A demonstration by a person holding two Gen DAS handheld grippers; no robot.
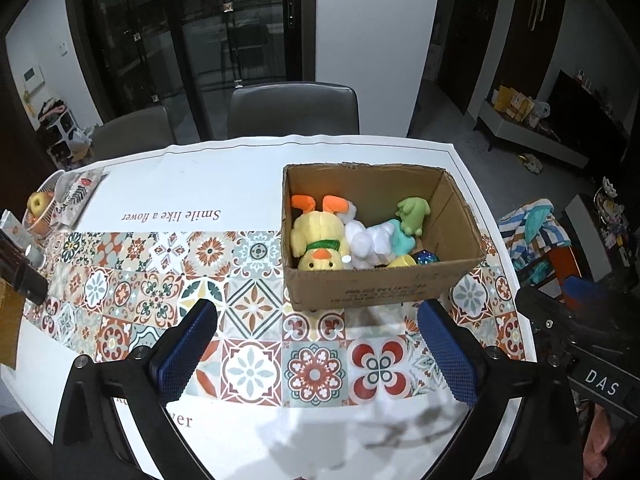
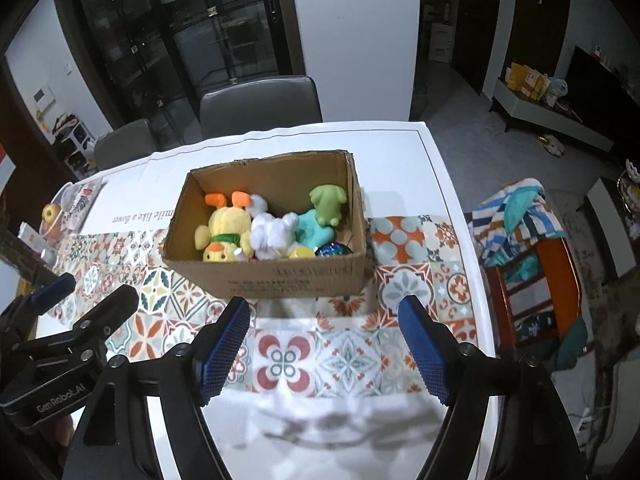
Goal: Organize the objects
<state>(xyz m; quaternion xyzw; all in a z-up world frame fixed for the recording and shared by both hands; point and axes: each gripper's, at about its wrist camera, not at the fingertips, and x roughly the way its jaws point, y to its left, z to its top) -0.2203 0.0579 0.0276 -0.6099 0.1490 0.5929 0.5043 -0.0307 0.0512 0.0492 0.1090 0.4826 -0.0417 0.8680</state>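
- Left wrist view: the left gripper (image 1: 316,322) hovers over the surface (image 1: 168,188), its blue ribbed fingers (image 1: 188,348) spread wide, holding and touching nothing.
- Right wrist view: the right gripper (image 2: 324,316) likewise has its textured blue fingers (image 2: 424,344) well apart and bare.
- Just beyond both stands an open cardboard box (image 1: 372,288) on the patterned tile-print cloth (image 1: 160,280).
- Inside lie a fuzzy yellow duck plush (image 1: 320,240) upside down, a white fluffy plush (image 1: 366,244) touching it, a green plush (image 1: 414,212) and a glittery dark ball (image 1: 426,258).
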